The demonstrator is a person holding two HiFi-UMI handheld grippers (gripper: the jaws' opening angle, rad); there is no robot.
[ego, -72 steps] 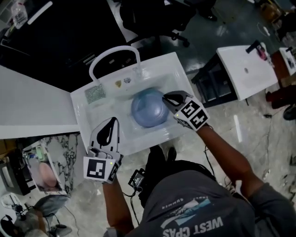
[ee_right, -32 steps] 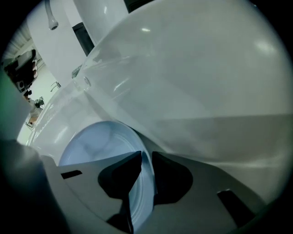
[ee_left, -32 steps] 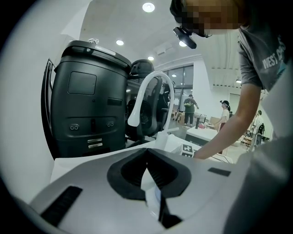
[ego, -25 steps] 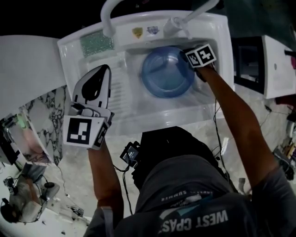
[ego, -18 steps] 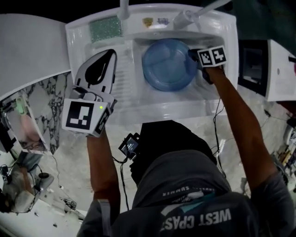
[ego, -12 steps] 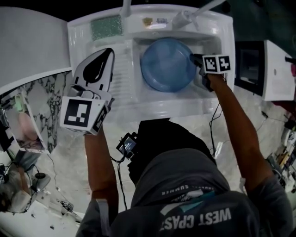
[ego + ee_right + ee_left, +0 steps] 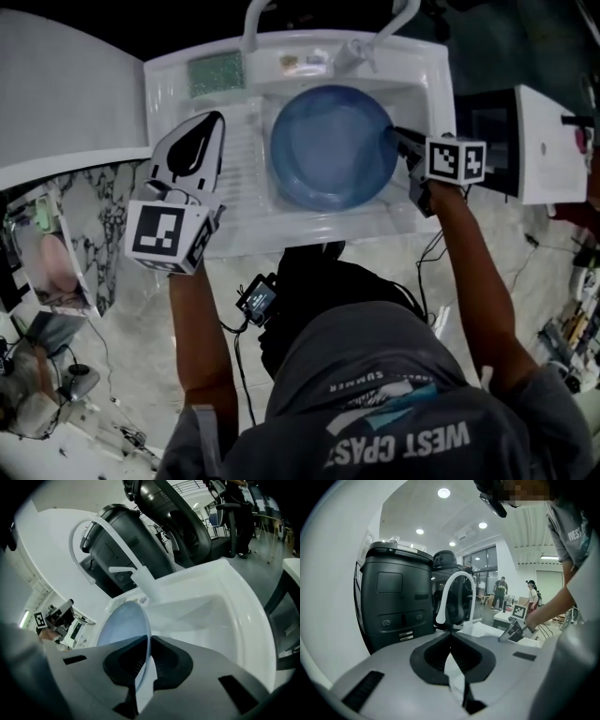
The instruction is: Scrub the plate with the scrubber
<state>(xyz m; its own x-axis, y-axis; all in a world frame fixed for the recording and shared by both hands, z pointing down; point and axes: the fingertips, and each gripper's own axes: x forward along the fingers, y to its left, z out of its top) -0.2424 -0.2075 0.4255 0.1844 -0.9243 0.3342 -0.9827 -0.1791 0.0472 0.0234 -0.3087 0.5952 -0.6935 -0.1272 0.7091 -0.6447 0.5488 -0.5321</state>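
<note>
My right arm reached forward with my right gripper (image 7: 396, 138) aimed toward 9 o'clock. Its jaws had just narrowed and were clamped on the 3 o'clock rim of the plate (image 7: 328, 145), held tilted in the sink (image 7: 319, 230). My left gripper (image 7: 212, 122) pointed to 12 o'clock at the plate's 9 o'clock, jaws together and empty. The scrubber (image 7: 216, 73) lay at its 12 o'clock.

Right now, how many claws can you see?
2. The left claw, shut and empty, hovers over the white sink's left side. The right claw has just closed on the round blue plate's right rim.
</note>
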